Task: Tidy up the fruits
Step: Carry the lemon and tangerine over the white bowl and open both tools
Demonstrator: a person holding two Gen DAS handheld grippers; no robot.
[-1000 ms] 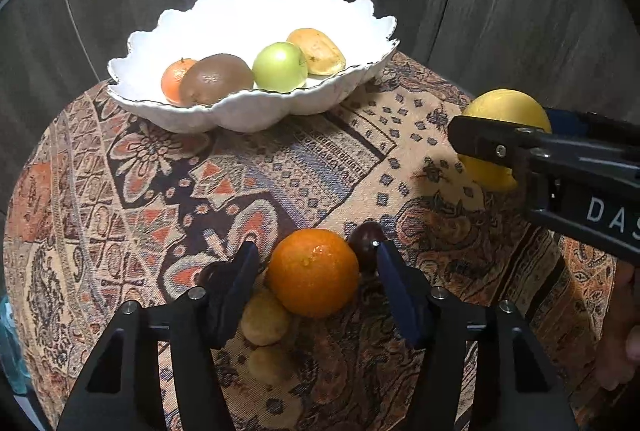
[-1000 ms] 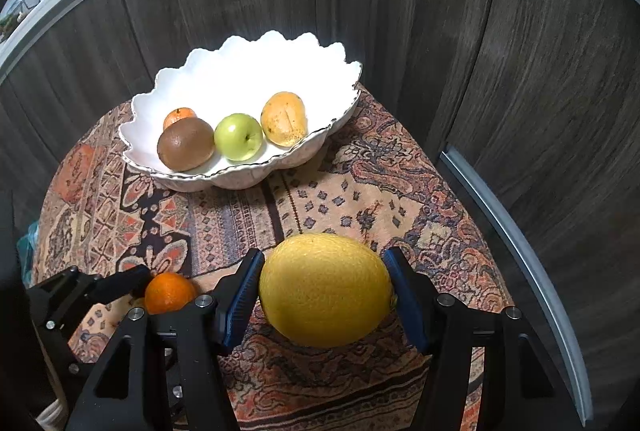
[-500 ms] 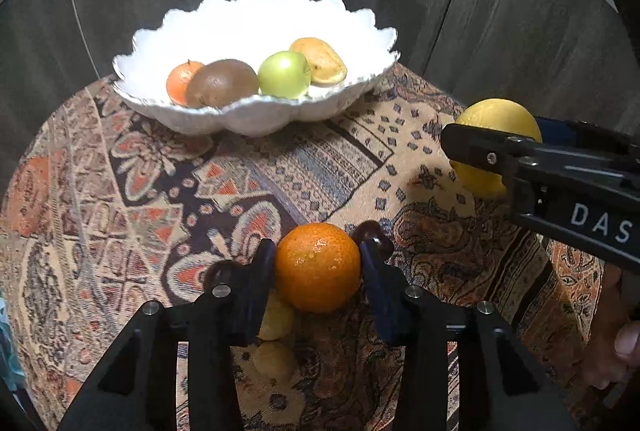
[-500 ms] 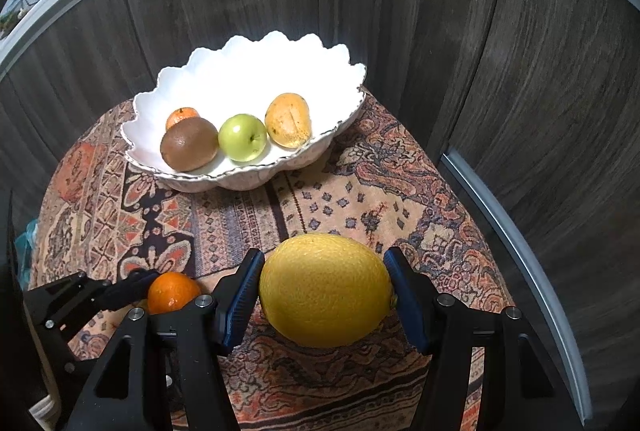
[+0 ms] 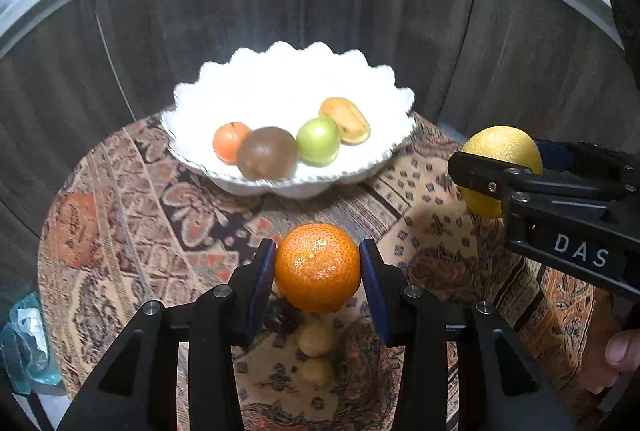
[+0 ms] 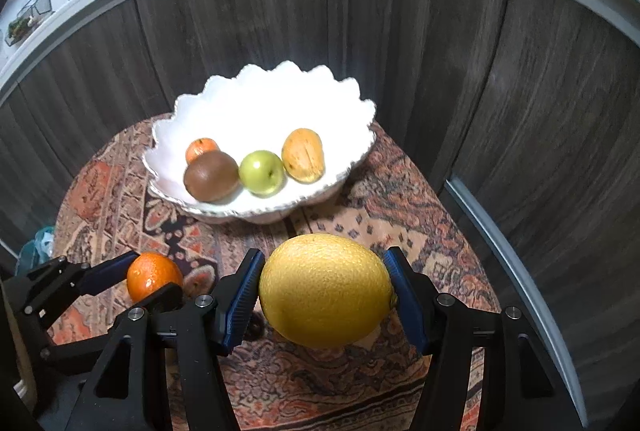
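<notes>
Now each gripper (image 5: 318,267) (image 6: 325,295) clamps fruit: left an orange (image 5: 317,267), right a lemon (image 6: 325,297).

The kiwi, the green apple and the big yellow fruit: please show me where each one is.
kiwi (image 6: 211,176), right wrist view, middle of its brown skin.
green apple (image 6: 262,172), right wrist view, centre of its front side.
big yellow fruit (image 6: 325,290), right wrist view, middle of its rind.
</notes>
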